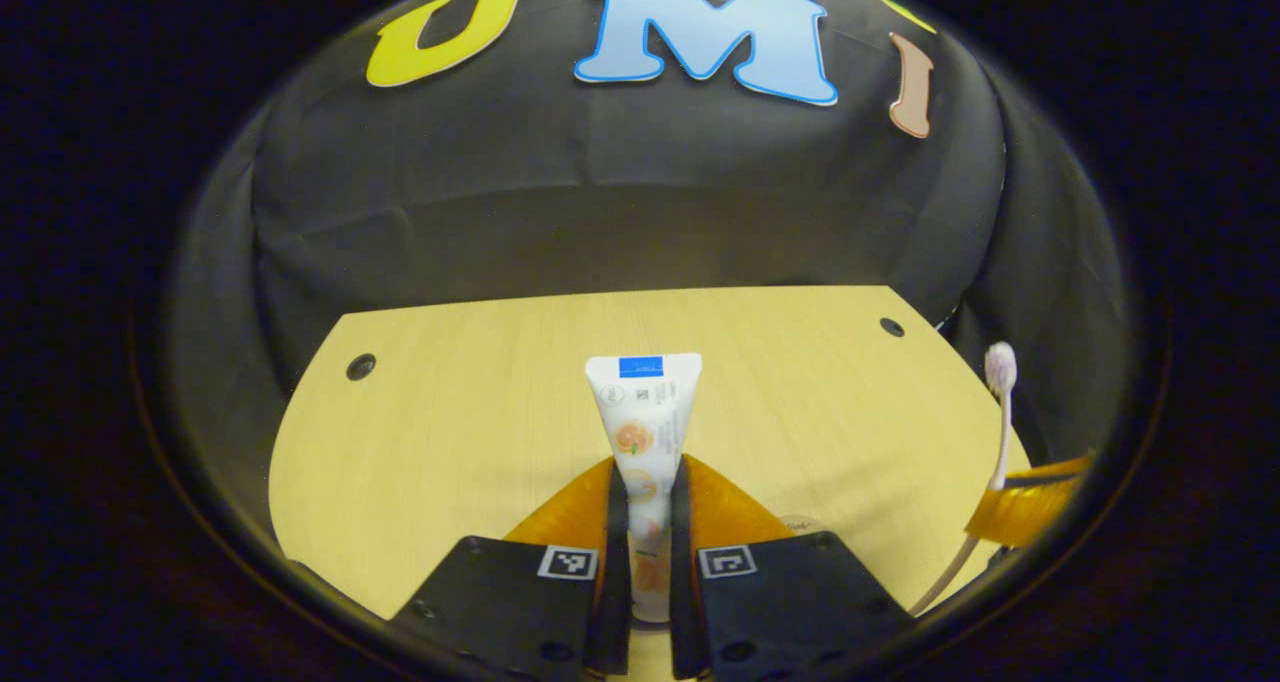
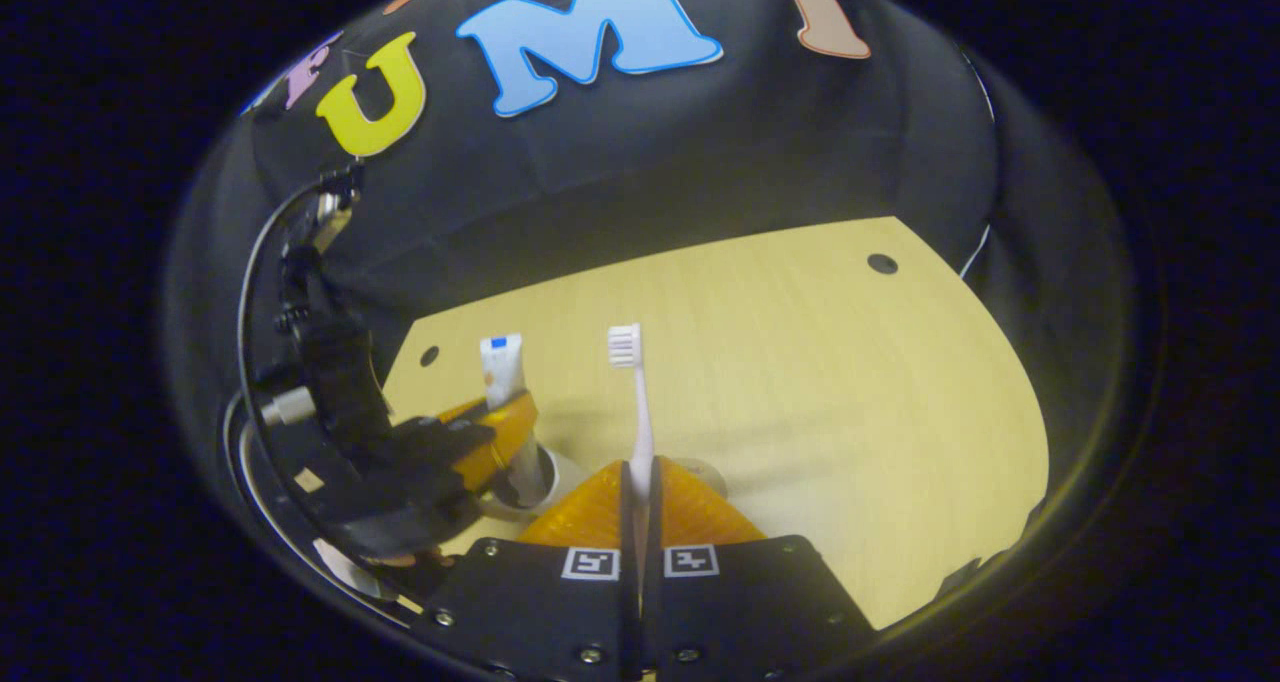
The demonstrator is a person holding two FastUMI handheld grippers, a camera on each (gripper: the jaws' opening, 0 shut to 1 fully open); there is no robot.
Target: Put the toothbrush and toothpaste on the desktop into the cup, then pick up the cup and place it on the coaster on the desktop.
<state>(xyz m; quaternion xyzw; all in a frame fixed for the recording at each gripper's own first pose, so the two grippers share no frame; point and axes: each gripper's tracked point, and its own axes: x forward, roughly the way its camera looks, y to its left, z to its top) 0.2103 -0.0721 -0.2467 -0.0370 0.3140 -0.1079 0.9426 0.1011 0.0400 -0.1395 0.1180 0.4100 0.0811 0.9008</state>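
A white toothpaste tube (image 1: pixel 645 412) stands upright, crimped end up, with my left gripper (image 1: pixel 648 477) shut on its lower half. In the right gripper view the same tube (image 2: pixel 500 362) reaches down into the rim of a white cup (image 2: pixel 548 482), with the left gripper (image 2: pixel 490 432) clamped on it just above. My right gripper (image 2: pixel 640 477) is shut on the thin handle of a toothbrush (image 2: pixel 640 412), bristle head up. The left gripper view shows that toothbrush (image 1: pixel 1000 412) at the right edge. A pale round edge (image 2: pixel 712 474) peeks out behind the right fingers; I cannot tell whether it is the coaster.
The light wooden tabletop (image 2: pixel 850 382) stretches away to the right and back, with small dark holes (image 1: pixel 360 366) near its far corners. The black cloth wall closes it off behind. A gloved hand and cables (image 2: pixel 330 402) sit at the left with the left gripper.
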